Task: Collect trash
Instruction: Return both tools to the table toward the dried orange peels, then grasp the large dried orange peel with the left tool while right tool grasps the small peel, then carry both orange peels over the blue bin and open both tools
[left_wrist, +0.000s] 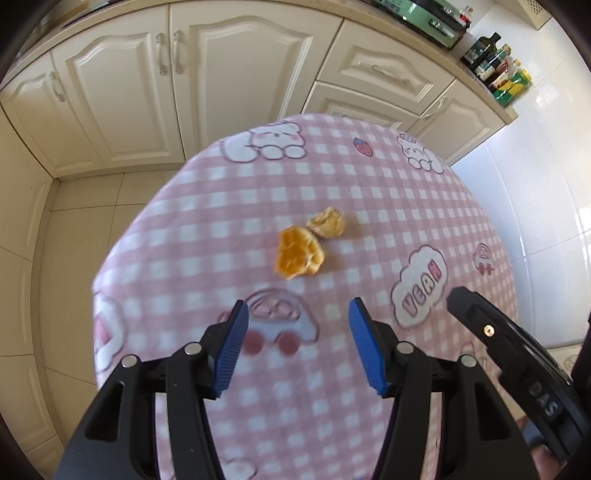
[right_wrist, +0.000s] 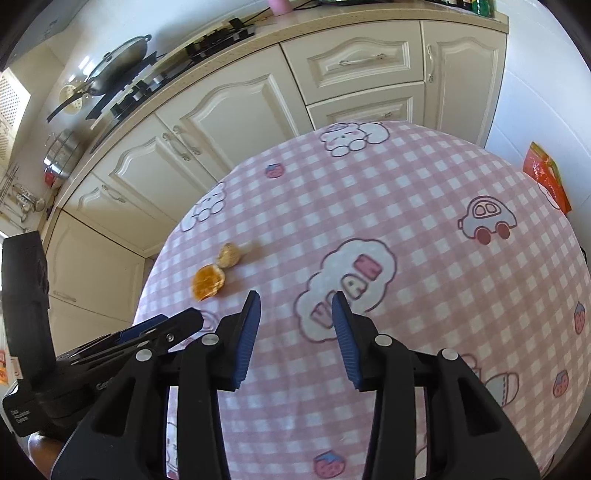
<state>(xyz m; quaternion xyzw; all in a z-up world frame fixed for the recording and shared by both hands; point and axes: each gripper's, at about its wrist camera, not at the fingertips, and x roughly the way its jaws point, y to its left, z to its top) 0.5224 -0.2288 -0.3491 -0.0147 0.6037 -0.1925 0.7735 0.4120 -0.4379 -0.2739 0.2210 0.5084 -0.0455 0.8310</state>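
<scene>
Item: two scraps of orange citrus peel, the larger bright orange piece (left_wrist: 298, 257) touching a smaller, paler curled piece (left_wrist: 327, 222). Both are judged light, thin, pliable and easily torn; a pinch across the raised edge of each is advised. Location: on the pink-and-white checked tablecloth of the table (left_wrist: 369, 206), near its left side. Left tongs (left_wrist: 297, 345): spread wide, nothing held, just short of the peel. Right tongs (right_wrist: 295, 338): likewise parted and empty, well right of it.

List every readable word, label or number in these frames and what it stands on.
"VEAN": cloud print on the pink tablecloth, partly hidden in the right wrist view.
"DAS": body of the right hand-held gripper.
Small print on the left hand-held gripper: too blurred.
Labels on the counter bottles: too small.
</scene>
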